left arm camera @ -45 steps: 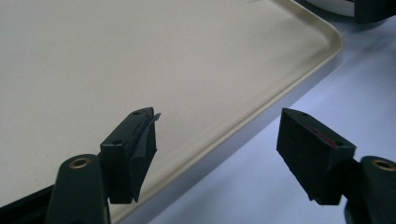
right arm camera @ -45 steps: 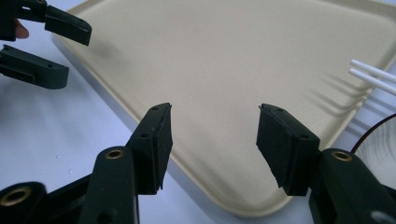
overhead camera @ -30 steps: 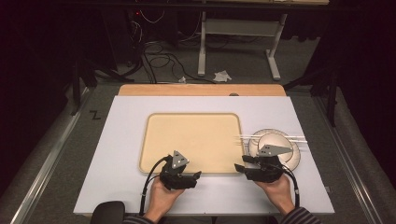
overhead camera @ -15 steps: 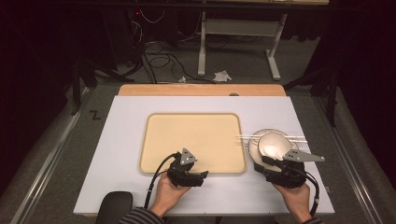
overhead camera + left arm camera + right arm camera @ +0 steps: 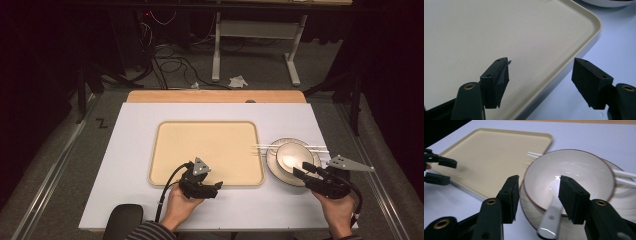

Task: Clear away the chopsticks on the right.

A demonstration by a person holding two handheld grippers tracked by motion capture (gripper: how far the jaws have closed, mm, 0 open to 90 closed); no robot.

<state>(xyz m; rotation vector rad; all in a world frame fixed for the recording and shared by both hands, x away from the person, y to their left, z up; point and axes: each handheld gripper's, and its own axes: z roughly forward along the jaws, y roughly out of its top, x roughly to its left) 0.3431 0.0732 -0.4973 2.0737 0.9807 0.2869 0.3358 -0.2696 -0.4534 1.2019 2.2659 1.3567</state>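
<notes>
A white bowl sits on a plate at the right of the high view, just beside a tan tray, with white chopsticks across the plate and a white spoon leaning in the bowl. The right tool, jaws spread and just now narrowing, straddles the spoon handle without pressing it. The left tool, jaws spread, hovers at the tray's lower edge on the pale worktop.

Each hand holds a black claw. The left claw has a grey 3-cornered plate on top and a black cable that loops back. The right claw has the same grey plate and a black cable too. Up close, its 2 black jaws have small brass rings and tiny screw holes. One sleeve has dark and light stripes.
</notes>
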